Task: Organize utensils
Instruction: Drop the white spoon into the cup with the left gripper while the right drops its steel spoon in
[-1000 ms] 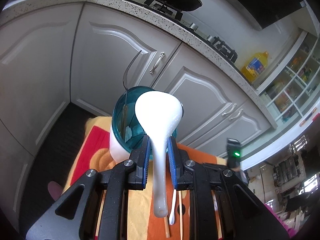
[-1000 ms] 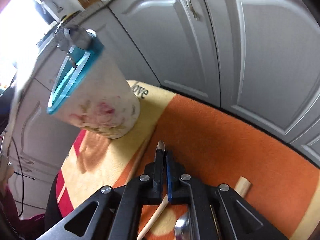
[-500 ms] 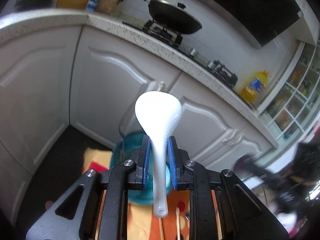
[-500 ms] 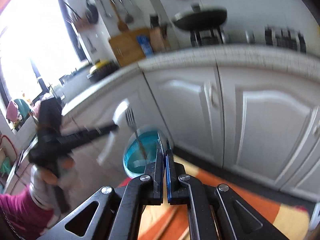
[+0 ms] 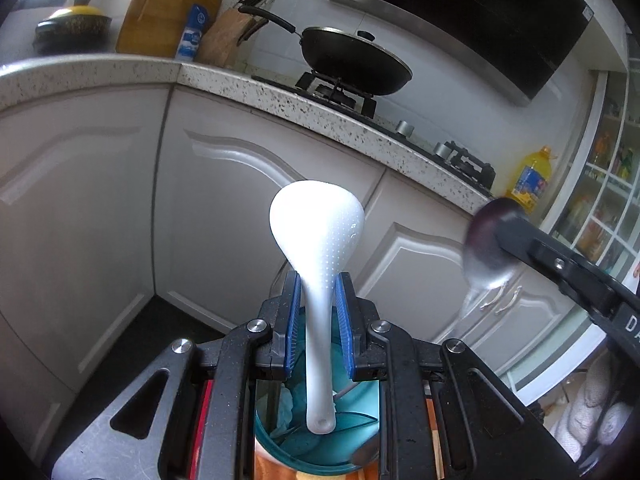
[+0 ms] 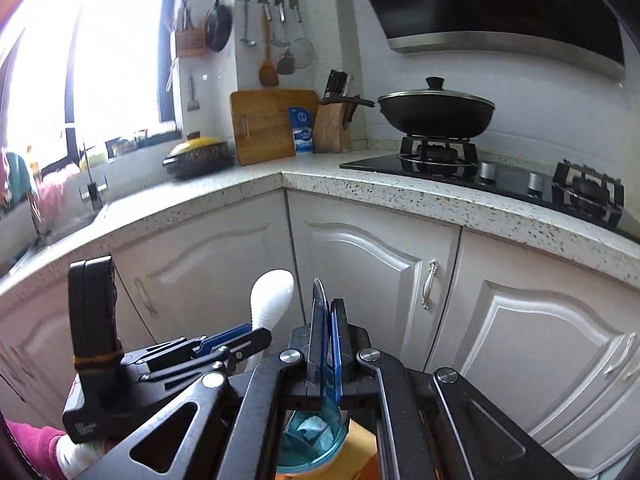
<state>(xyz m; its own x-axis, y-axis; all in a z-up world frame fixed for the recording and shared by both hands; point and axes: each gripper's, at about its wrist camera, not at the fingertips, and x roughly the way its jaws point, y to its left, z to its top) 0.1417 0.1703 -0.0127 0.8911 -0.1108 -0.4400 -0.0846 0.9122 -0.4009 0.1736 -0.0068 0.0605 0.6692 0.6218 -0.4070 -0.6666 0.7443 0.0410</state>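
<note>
Legible text: almost none.
Right gripper (image 5: pixel 486 240) body in the left wrist view shows white letters "DA", cut off at frame edge. Oil bottle (image 5: pixel 532 180) label and blue packet (image 6: pixel 301 130) print unreadable.

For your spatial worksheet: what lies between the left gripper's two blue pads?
The white rice paddle, its handle clamped between the pads, bowl up, above the teal utensil holder; left wrist view.

Left hand-held gripper (image 5: pixel 318 300): matte black frame, triangular cut-outs, silver round screws, blue ribbed pads (image 5: pixel 293 320) lining both fingers. Right hand-held gripper (image 6: pixel 327 320) matches: same black frame, silver screws, blue pads. Down left, white glove, magenta sleeve (image 6: pixel 30 446).
</note>
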